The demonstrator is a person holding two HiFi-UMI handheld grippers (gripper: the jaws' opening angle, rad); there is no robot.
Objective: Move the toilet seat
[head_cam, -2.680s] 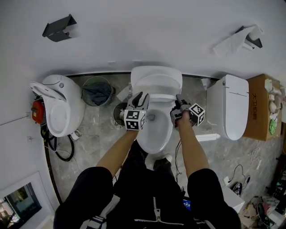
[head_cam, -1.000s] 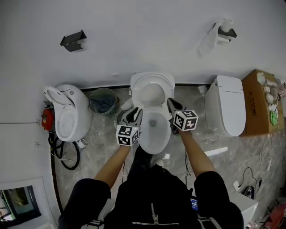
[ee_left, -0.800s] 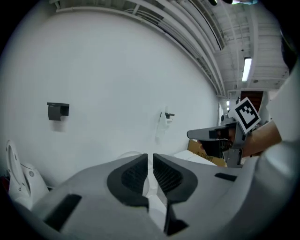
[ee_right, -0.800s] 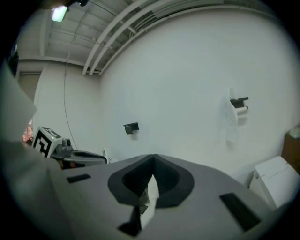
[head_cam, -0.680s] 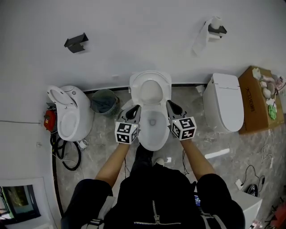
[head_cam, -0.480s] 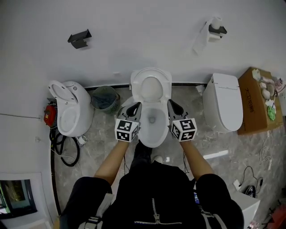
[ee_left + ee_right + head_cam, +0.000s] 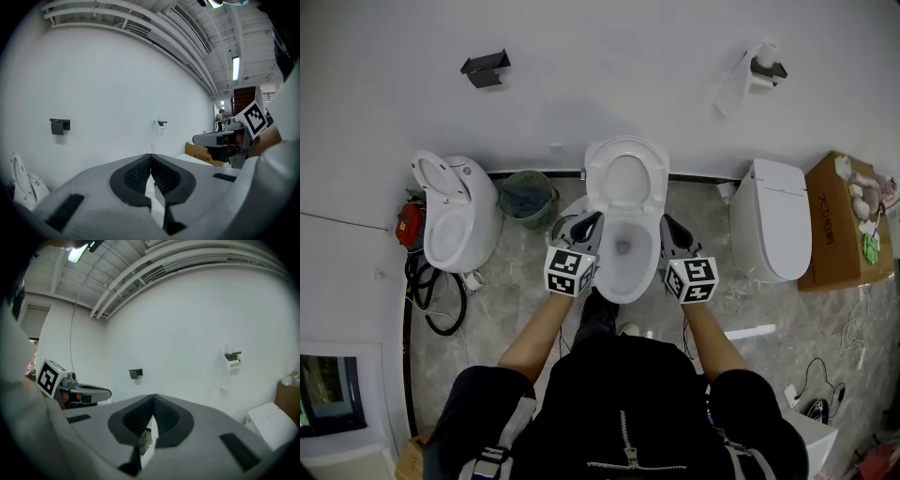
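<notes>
At the middle toilet, against the wall, the toilet seat stands raised. Its ring tilts up and back over the open bowl, and nothing is touching it.

Your left gripper hangs just beside the bowl's left rim, and your right gripper just beside its right rim. Both sit lower than the raised ring and apart from it. In the left gripper view the left claw is clenched pad to pad with nothing in it. The right gripper view shows the same for the right claw, with only bare wall beyond the tips.

With the seat up and both claws empty, I judge the lift itself is done and you are between moves. If the seat is meant to come back down, you will first have to spread one claw and reach forward to the ring's side edge. Then pinch or hook that edge and guide it down slowly so it does not drop onto the rim.

Further out, a waste bin stands to the left of the bowl, with a second toilet beyond it. On the right are a closed toilet and a cardboard box, well clear of your arms.
</notes>
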